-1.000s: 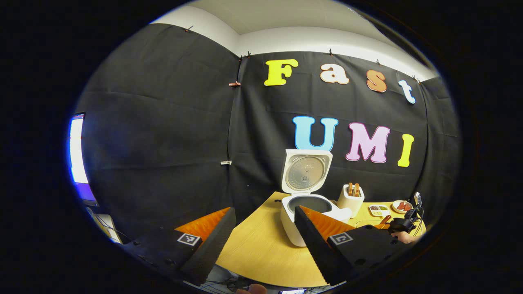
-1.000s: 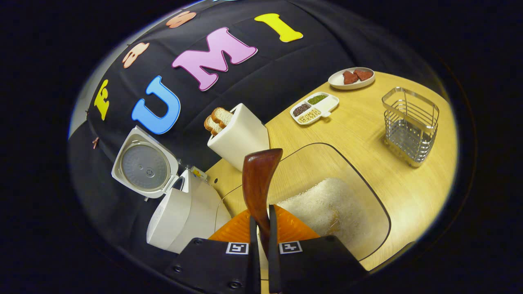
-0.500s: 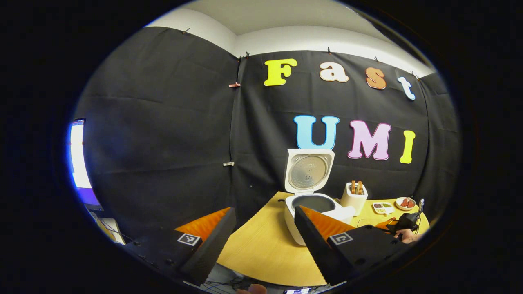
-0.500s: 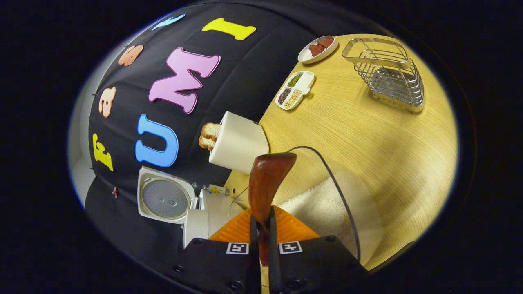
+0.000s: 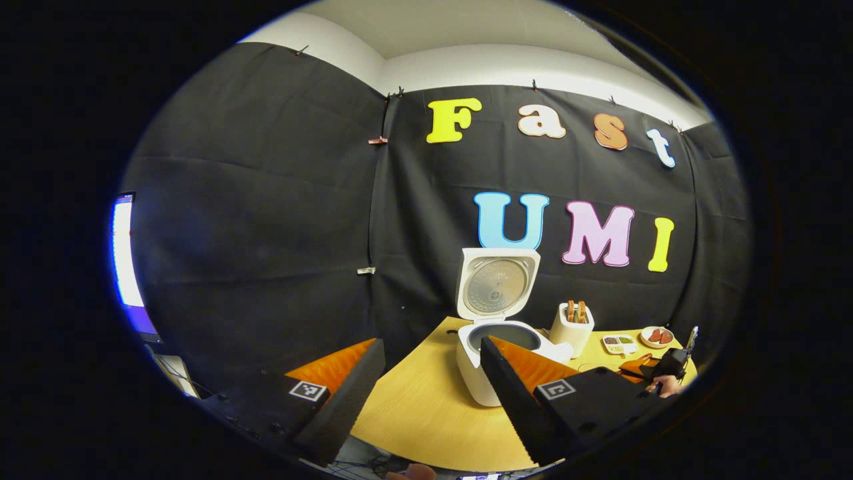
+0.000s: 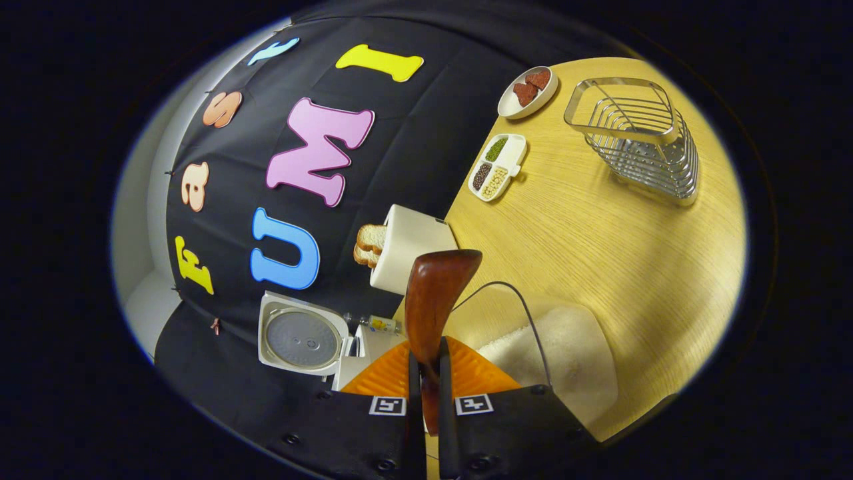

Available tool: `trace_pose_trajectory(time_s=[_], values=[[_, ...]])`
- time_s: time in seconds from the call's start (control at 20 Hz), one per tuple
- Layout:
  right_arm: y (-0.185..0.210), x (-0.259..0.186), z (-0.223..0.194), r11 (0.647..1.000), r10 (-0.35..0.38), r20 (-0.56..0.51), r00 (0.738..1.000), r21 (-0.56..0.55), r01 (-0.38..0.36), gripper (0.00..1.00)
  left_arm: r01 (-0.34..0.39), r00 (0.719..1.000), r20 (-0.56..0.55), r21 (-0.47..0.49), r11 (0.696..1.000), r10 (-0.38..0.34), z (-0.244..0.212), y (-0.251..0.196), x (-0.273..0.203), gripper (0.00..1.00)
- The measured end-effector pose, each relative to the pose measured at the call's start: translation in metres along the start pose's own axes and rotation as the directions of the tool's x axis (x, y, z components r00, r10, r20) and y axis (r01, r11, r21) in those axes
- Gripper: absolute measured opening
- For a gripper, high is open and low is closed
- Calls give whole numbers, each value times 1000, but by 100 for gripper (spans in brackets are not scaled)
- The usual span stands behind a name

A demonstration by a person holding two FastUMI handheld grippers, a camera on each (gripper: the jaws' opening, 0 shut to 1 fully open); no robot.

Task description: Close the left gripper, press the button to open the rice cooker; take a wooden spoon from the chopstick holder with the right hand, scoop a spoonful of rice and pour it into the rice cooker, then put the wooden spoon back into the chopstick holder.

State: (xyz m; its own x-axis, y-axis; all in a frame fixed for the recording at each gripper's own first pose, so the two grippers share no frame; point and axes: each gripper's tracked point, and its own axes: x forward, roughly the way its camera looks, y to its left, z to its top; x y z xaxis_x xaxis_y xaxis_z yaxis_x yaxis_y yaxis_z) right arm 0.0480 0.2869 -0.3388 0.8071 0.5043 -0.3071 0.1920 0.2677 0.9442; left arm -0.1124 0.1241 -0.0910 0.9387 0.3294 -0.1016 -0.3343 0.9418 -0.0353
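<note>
My right gripper [image 6: 424, 393] has its jaws clenched on the wooden spoon [image 6: 433, 300], whose bowl stands over the rice [image 6: 566, 347] in its clear tray on the counter [image 6: 600, 227]. My left gripper [image 5: 426, 380] holds its jaws released before the rice cooker [image 5: 490, 353], whose lid stands open.

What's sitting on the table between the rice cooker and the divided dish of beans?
In the left gripper view, the white holder with bread slices stands between the rice cooker and the divided dish. The right gripper view shows the same order.
</note>
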Motion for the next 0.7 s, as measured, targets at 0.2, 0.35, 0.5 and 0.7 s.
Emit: trace_pose_trajectory(time_s=[0.2,0.35,0.5,0.7], values=[[10,-10,11,1000,3,9,1000,-4,-3,12,8,1000,2,0,1000,-8,-1,-2,0,99],[25,-19,23,1000,8,26,1000,-4,-8,12,22,1000,2,-8,1000,-22,-1,-4,2,99],[51,-28,35,999,27,55,998,23,-28,12,38,999,5,-17,999,-38,-2,-7,5,99],[100,-36,42,997,69,69,995,34,-72,12,57,998,3,-24,998,-57,-4,-12,10,99]])
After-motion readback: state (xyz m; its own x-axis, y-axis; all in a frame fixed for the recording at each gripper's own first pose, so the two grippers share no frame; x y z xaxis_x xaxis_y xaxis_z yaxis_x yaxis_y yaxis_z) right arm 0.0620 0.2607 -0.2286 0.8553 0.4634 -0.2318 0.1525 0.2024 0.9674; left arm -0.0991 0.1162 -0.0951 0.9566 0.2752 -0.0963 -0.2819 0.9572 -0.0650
